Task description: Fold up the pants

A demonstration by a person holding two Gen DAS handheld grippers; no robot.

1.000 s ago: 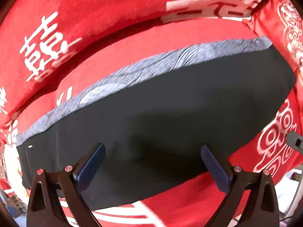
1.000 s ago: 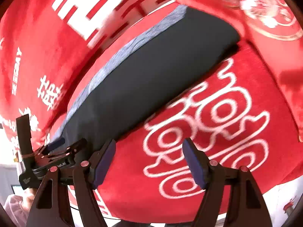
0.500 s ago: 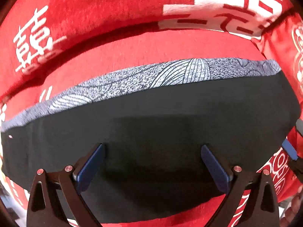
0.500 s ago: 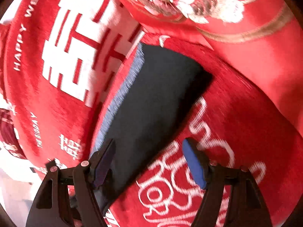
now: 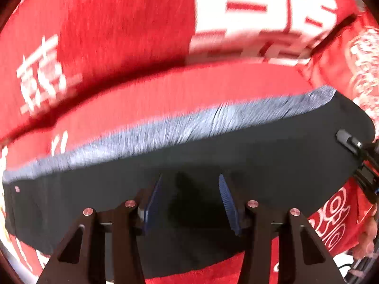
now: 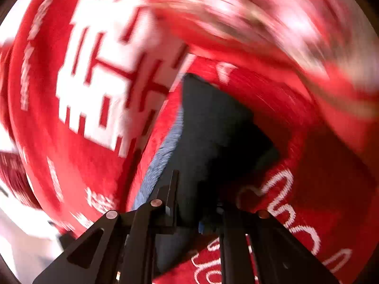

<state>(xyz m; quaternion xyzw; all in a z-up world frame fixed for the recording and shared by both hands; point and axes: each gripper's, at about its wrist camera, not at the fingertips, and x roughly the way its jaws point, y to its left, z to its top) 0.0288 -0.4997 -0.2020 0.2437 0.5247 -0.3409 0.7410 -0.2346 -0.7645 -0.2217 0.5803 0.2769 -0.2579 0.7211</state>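
Observation:
Dark folded pants [image 5: 213, 161] lie across a red blanket, with a grey patterned band [image 5: 189, 130] along their far edge. My left gripper [image 5: 189, 189] hovers over the near middle of the dark cloth. Its jaws are closing, a gap still shows between the blue pads, and only flat cloth lies below them. In the right wrist view the pants [image 6: 208, 123] run away from me. My right gripper [image 6: 197, 203] is closing, its jaws almost together with the pants' near edge filling the gap. The right gripper's fingers [image 5: 348, 140] also show at the pants' right end.
The red blanket [image 5: 118, 47] with large white characters [image 6: 94, 82] covers everything under and behind the pants. A blurred red embroidered cushion [image 6: 260, 23] rises at the right. A person's hand [image 5: 367, 236] shows at the lower right edge. The blanket's edge and pale floor [image 6: 23, 236] lie lower left.
The left jaws have narrowed from wide apart. The right gripper has swung from the bare blanket onto the pants' end, and its jaws have come together on the cloth.

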